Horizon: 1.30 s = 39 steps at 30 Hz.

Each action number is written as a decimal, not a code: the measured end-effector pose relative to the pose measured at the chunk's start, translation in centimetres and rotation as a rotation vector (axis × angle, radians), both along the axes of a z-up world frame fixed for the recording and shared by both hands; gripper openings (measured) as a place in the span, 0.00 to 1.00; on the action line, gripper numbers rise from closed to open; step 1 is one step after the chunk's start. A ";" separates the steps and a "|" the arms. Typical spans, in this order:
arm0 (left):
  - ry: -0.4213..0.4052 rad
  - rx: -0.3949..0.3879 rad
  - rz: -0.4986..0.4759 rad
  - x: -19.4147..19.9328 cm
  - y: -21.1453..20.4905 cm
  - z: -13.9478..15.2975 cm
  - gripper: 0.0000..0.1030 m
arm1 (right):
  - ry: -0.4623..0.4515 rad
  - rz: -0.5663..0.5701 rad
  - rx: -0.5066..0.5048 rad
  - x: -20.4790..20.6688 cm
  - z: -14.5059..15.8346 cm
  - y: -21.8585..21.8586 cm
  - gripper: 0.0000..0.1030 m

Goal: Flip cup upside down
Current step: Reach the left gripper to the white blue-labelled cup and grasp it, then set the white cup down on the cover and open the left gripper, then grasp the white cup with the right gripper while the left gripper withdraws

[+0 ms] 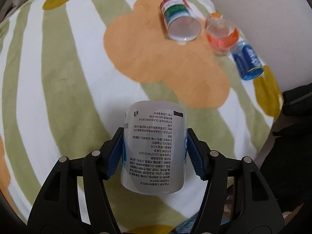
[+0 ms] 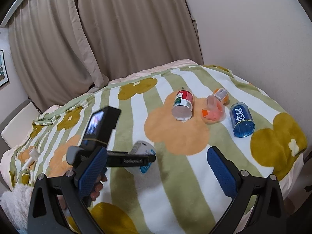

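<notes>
Two blue pads of the left gripper pinched a white printed plastic cup, held above the striped flower-patterned blanket near its front edge. The right gripper hung wide open, holding nothing. Red-labelled, orange and blue cups lay toward the blanket's far right corner.

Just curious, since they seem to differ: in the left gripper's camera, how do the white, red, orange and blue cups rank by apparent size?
1. white cup, though it is closest, held in the left gripper
2. red cup
3. orange cup and blue cup look alike; unranked.
</notes>
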<state>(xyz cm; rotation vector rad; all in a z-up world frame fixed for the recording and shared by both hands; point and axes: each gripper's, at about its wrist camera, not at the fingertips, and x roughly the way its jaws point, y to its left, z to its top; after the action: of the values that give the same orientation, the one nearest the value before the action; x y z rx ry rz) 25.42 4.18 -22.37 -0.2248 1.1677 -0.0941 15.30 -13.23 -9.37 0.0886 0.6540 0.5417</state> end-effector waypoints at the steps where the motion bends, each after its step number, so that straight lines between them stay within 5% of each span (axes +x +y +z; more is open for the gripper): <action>1: 0.005 0.002 0.001 0.1 -0.1 -0.2 0.56 | 0.005 0.001 0.006 0.1 -0.1 0.0 1.00; 8: 0.010 0.032 -0.003 0.2 0.0 -0.6 0.62 | 0.018 -0.001 0.017 0.2 -0.3 0.1 1.00; 12: -0.002 0.091 0.009 0.2 -0.3 -0.5 1.00 | 0.020 -0.004 0.033 0.2 -0.3 -0.2 0.99; 24: -0.104 0.147 0.005 -4.5 1.1 5.0 1.00 | 0.046 0.030 0.015 0.6 3.0 0.6 0.99; 31: -0.238 0.230 -0.012 -10.2 4.6 9.0 1.00 | 0.288 0.095 -0.033 4.0 4.6 3.5 0.99; 35: -0.259 0.215 -0.014 -12.5 7.1 8.8 1.00 | 0.555 0.040 -0.018 7.8 0.5 5.8 0.99; 39: -0.267 0.203 -0.019 -14.1 9.2 7.8 1.00 | 0.713 -0.008 -0.060 10.3 -4.6 8.0 0.99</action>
<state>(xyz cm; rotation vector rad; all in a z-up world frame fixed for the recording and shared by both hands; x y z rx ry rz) 11.36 13.36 -14.59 -0.0204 0.9063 -0.0209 25.62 -5.23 -13.97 0.2330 1.3628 0.4774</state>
